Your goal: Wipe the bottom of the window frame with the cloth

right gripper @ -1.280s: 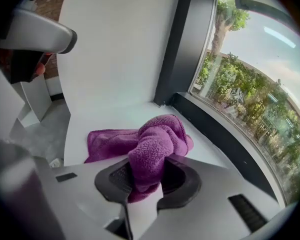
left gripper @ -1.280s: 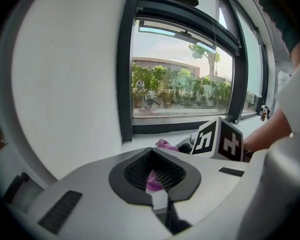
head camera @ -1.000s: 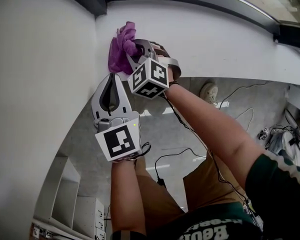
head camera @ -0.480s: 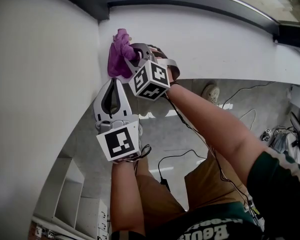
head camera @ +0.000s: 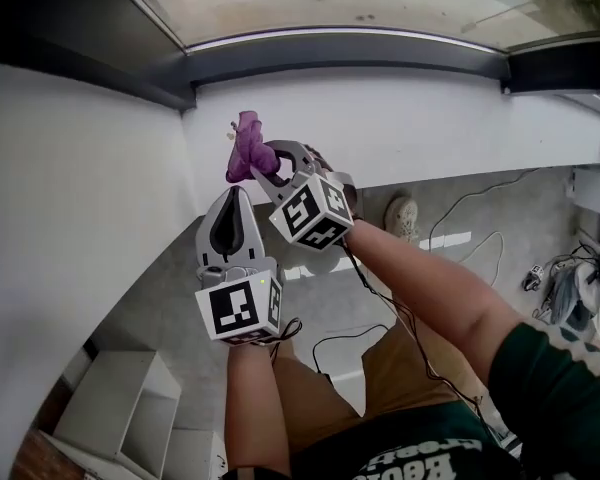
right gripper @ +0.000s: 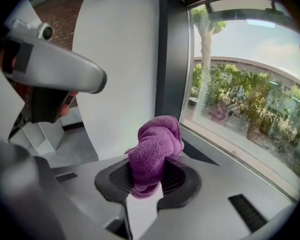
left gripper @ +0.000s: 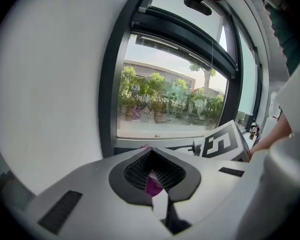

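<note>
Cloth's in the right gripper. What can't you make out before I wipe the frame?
1. Contact: head view, the cloth and right gripper cover where cloth would meet the window frame; right gripper view, the cloth itself blocks it.
2. Dirt on the frame: too dark, too small.
3. Left gripper view: the shut left gripper hides all but a purple sliver.

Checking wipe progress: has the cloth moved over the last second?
Yes, slightly. The view itself tilted, but the cloth in the right gripper now sits nearer the dark window frame.
</note>
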